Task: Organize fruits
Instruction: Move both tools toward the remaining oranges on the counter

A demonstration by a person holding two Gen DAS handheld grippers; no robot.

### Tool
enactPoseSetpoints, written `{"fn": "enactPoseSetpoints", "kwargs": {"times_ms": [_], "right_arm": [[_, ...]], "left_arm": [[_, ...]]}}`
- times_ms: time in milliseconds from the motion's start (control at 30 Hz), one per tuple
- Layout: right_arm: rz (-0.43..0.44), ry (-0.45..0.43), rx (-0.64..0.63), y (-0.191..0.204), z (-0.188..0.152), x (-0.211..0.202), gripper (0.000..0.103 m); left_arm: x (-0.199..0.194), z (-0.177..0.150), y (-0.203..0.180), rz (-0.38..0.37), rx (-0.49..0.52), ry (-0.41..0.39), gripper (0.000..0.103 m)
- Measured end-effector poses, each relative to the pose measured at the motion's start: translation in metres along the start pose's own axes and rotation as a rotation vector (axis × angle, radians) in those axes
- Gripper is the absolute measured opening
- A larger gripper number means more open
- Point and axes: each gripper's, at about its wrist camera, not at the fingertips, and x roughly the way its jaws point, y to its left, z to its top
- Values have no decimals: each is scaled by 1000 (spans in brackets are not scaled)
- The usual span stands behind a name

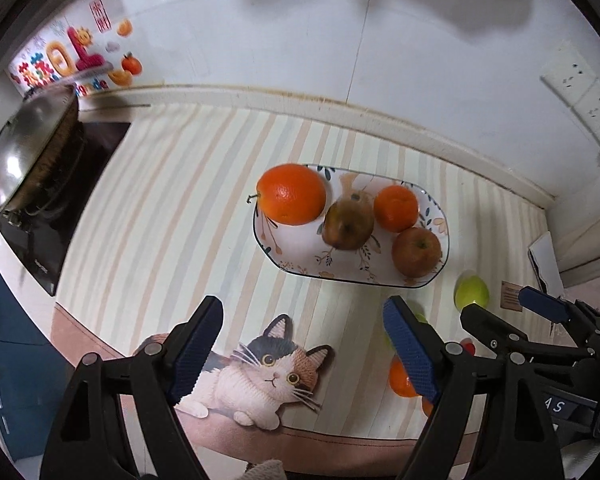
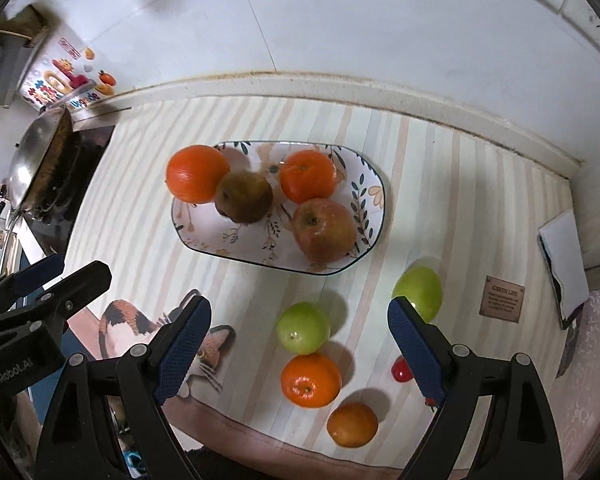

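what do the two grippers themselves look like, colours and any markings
Both are black plastic clamp-style grippers with round silver rivets at the joints. The left gripper and right gripper each carry two fingers faced with textured dark blue pads. White "GenRobot.AI" lettering marks the left one's body. No cables or sleeves show.

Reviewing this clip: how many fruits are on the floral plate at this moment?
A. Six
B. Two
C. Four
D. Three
C. The floral plate holds four: a large orange, a brownish pear, a smaller orange and a red apple; the other fruits lie on the striped mat, off the plate.
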Motion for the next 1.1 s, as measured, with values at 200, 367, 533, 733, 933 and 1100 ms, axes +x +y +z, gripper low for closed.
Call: {"fn": "enactPoseSetpoints", "kwargs": {"times_ms": [200, 367, 533, 733, 933, 1100], "right_arm": [[6, -61, -11, 5, -13, -34, 92], [5, -116, 4, 7, -24, -61, 92], [22, -125, 55, -2, -36, -67, 92], [65, -23, 172, -41, -69, -34, 92], [69, 137, 278, -86, -114, 35, 92], [91, 222, 310, -101, -137, 74, 91]], "left_arm": [[-27, -11, -3, -7, 17, -57, 82], [-44, -19, -4, -28, 15, -84, 82], [-45, -30, -9, -36, 27, -79, 82], [2, -52, -28, -43, 58, 61, 82], [71, -71, -54, -35, 81, 240, 82], [121, -80, -76, -148, 32, 434, 82]]}}
